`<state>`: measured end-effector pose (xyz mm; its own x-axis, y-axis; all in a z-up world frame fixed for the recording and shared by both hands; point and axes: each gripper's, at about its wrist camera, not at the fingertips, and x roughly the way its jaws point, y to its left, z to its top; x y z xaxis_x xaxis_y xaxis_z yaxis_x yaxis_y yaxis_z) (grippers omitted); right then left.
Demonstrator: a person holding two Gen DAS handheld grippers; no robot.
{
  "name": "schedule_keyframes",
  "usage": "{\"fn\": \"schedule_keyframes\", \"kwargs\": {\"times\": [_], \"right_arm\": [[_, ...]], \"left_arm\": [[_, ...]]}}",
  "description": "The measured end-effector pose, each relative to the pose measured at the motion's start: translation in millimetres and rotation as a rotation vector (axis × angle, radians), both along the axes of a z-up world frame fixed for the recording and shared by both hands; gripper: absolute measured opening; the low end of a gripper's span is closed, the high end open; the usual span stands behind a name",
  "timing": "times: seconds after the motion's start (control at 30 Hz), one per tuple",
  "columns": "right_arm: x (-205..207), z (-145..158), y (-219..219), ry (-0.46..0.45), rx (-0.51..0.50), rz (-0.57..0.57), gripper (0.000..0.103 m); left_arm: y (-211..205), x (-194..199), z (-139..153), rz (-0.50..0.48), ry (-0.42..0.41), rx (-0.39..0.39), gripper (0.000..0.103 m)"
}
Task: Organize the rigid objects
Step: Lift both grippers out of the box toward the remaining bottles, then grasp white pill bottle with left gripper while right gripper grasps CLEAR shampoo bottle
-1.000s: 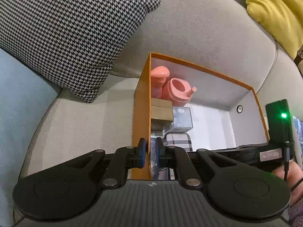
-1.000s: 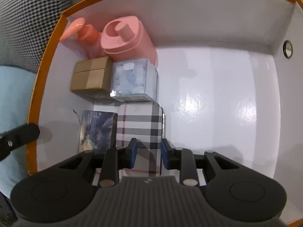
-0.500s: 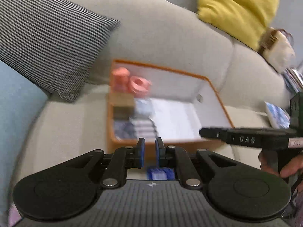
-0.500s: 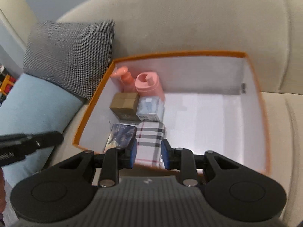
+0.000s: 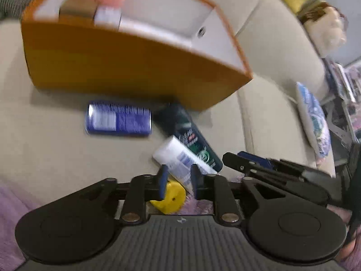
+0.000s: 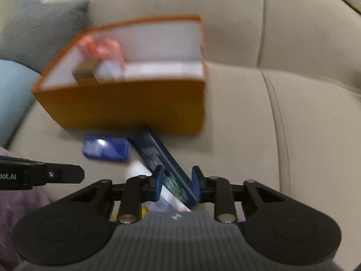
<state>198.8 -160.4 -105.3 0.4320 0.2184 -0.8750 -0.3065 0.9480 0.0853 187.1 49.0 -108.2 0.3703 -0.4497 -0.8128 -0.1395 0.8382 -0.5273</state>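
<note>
Grippers, left and right, hover with fingers parted and empty over tubes beside the orange box.

Both the left gripper and the right gripper are matte black with blue finger pads, round silver rivets and ribbed grey housings.

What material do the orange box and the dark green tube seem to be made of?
Orange box: probably matte cardboard; thin, straight walls, white inside. Dark green tube: likely glossy plastic or coated metal, with printed lettering; blur leaves this open.
</note>
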Motion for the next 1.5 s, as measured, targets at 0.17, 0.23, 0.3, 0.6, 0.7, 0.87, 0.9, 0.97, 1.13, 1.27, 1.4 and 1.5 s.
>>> {"fn": "schedule_keyframes", "kwargs": {"times": [0.17,0.23,0.3,0.6,0.7,0.87,0.9,0.97,1.13,1.27,1.4,1.5], "right_arm": [[6.1,-19.9,-9.8,0.019,-0.010,-0.005,0.030],[10.0,-24.2,-9.5,0.016,-0.020,0.018,0.031],[12.4,-25.8,-11.7,0.026,-0.017,0.030,0.031],[23.7,-37.2,-8.2,0.085,0.013,0.108,0.037],[28.5,-37.2,-5.4,0.079,0.004,0.145,0.037],[40.8,-39.6,-0.2,0.073,0.028,0.221,0.042],[44.7,-41.2,-1.1,0.080,0.040,0.224,0.047],[50.4,-43.7,-3.2,0.101,0.056,0.226,0.053],[48.1,-50.8,6.3,0.177,0.051,0.259,0.044],[37.7,-52.2,9.1,0.242,0.078,0.245,0.038],[25.6,-53.5,16.8,0.259,0.090,0.270,0.037],[25.3,-51.9,22.5,0.226,0.071,0.269,0.038]], "left_arm": [[-14.3,11.1,-24.3,0.123,0.094,0.009,0.052],[-19.7,15.1,-34.9,0.166,0.135,0.002,0.054],[-20.9,17.7,-44.7,0.195,0.167,-0.005,0.054],[-25.9,28.4,-66.5,0.259,0.186,-0.039,0.066],[-22.8,30.2,-69.2,0.260,0.187,-0.046,0.062],[-12.6,32.6,-66.8,0.264,0.187,-0.044,0.059],[-9.9,30.4,-63.7,0.253,0.183,-0.038,0.059],[-7.0,28.3,-57.3,0.235,0.164,-0.021,0.059],[11.1,27.5,-45.3,0.186,0.173,0.094,0.059],[31.0,21.9,-40.4,0.176,0.173,0.135,0.060],[40.8,22.2,-40.0,0.192,0.150,0.128,0.060],[46.1,19.0,-44.0,0.215,0.148,0.095,0.061]]}}
